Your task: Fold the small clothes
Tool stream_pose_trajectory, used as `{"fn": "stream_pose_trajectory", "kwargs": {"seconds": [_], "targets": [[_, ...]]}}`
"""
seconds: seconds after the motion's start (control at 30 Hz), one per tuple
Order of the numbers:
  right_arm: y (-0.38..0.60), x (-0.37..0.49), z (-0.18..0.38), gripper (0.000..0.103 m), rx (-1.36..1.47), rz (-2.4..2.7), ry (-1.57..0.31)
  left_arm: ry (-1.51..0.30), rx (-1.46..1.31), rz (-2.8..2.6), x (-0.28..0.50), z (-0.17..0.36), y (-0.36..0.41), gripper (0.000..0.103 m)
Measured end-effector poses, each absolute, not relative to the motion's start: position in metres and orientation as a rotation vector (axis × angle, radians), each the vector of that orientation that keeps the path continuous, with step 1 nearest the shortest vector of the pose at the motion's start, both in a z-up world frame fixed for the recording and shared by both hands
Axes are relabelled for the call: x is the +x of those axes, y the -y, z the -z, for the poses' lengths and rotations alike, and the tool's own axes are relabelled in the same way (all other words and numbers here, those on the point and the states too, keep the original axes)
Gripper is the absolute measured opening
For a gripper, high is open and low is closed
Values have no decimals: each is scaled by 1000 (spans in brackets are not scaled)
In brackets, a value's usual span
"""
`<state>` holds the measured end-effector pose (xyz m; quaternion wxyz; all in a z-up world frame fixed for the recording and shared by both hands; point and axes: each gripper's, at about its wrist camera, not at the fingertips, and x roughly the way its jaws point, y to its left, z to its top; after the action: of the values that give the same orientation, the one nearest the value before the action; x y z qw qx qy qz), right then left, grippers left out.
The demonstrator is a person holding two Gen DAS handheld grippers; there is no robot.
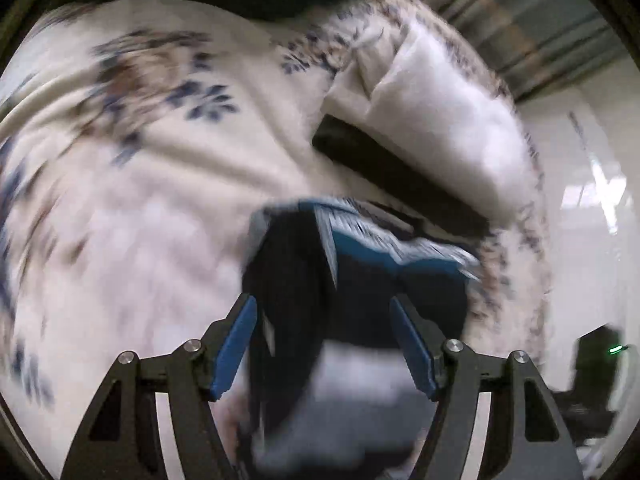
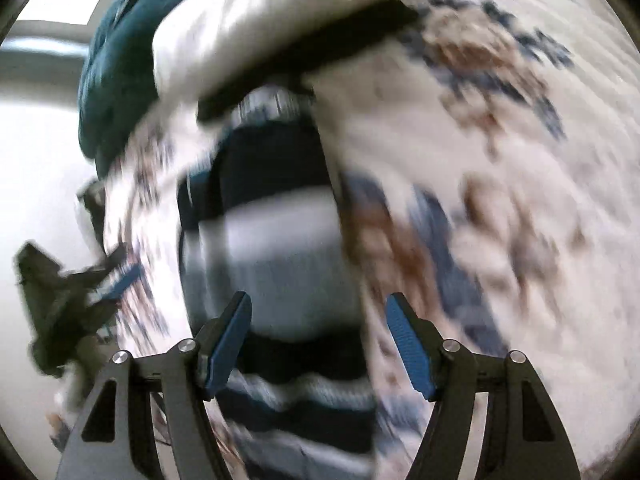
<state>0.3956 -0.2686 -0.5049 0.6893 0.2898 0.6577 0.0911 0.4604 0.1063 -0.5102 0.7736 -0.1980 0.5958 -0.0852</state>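
A small striped garment in navy, blue, white and grey lies on a floral bedspread. My left gripper is open, its blue pads either side of the garment, not closed on it. In the right wrist view the same garment lies ahead and to the left. My right gripper is open and empty, its left pad over the garment's grey band. Both views are motion blurred.
A white pillow and a dark strip lie beyond the garment. A teal cloth sits at the far edge. The left gripper shows at the bed's edge in the right wrist view. White floor lies past the bed.
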Motion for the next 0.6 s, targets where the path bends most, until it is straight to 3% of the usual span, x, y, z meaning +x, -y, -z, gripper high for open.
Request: {"fn": "stream_pose_trajectory", "kwargs": {"seconds": [0.07,0.1,0.13,0.17,0.23,0.27,0.43,0.6], "targets": [[258,425,518,72,653,-177,-1470,-1323,-368,214,479,532,-100,62],[257,440,527,72,653,-155,-1479,-1335,-341,252,488,545,-96,27],[255,451,536,71,658,-132,-1495,-1342,-334,275,491,552,-95,10],[254,458,543,67,677,-127,-1499,-1324,-344,296,490,553,-97,10],[254,470,557,41,731,-134,-1511,-1254,-381,316,482,541,-109,9],[256,473,558,23,740,-127,-1507,-1223,-406,311,478,533,-119,9],[260,455,564,16,761,-67,-1415,-1198,-537,289,478,535,-157,10],[252,469,588,18,745,-1,-1515,-1322,-534,286,483,566,-150,15]]}}
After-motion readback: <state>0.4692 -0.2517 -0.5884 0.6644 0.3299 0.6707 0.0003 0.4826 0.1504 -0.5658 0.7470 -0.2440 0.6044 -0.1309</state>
